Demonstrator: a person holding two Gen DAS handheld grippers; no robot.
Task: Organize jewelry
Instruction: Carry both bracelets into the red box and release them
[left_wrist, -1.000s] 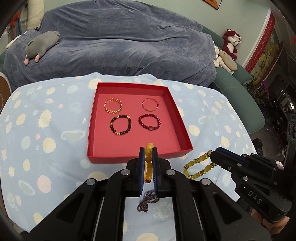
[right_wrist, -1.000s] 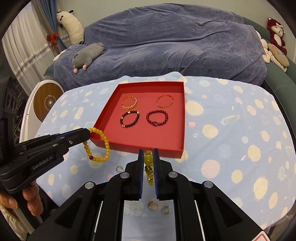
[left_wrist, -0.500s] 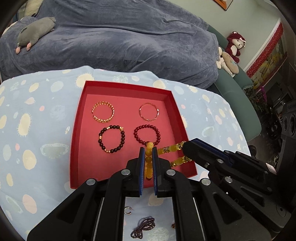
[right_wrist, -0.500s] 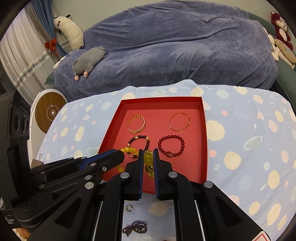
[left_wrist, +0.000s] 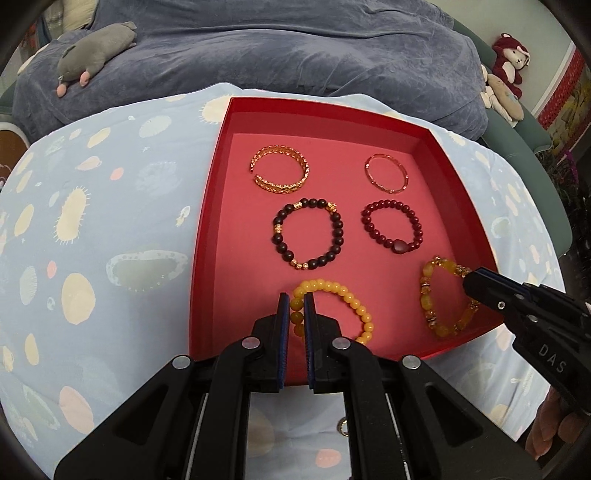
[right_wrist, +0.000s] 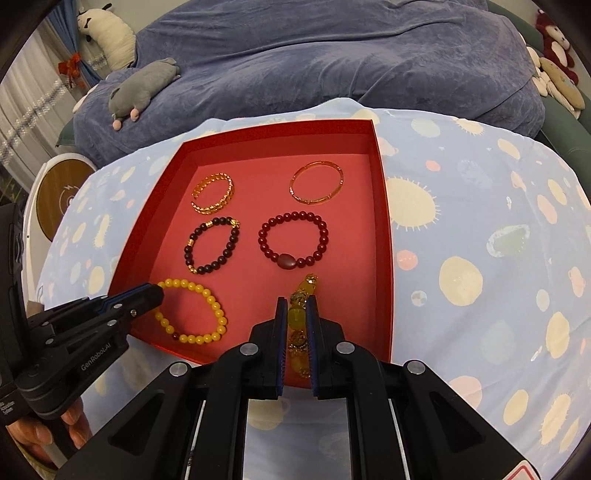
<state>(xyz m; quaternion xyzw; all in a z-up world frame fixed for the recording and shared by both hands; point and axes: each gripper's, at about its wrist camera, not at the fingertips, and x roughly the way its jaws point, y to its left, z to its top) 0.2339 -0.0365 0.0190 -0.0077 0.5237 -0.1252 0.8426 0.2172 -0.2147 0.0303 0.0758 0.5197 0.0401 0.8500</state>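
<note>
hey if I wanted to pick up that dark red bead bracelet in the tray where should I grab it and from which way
Come straight down on the red bracelet, since it lies flat on the tray floor. Pinch across the plain bead strand on its right side, one finger inside the loop and one outside. That side faces bare floor; the big oval bead at the near edge looks harder to clamp.

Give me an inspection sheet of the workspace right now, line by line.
Surface: blue patterned cloth.
Job's things: red tray with four bracelets laid in two rows; yellow bead bracelet and amber bracelet low over its near end.
Clutter: small ring on the cloth.
Grippers: left gripper shut on yellow bead bracelet; right gripper shut on amber bracelet.
Cables: nothing seen.
Surroundings: covered sofa, grey plush toy.
</note>
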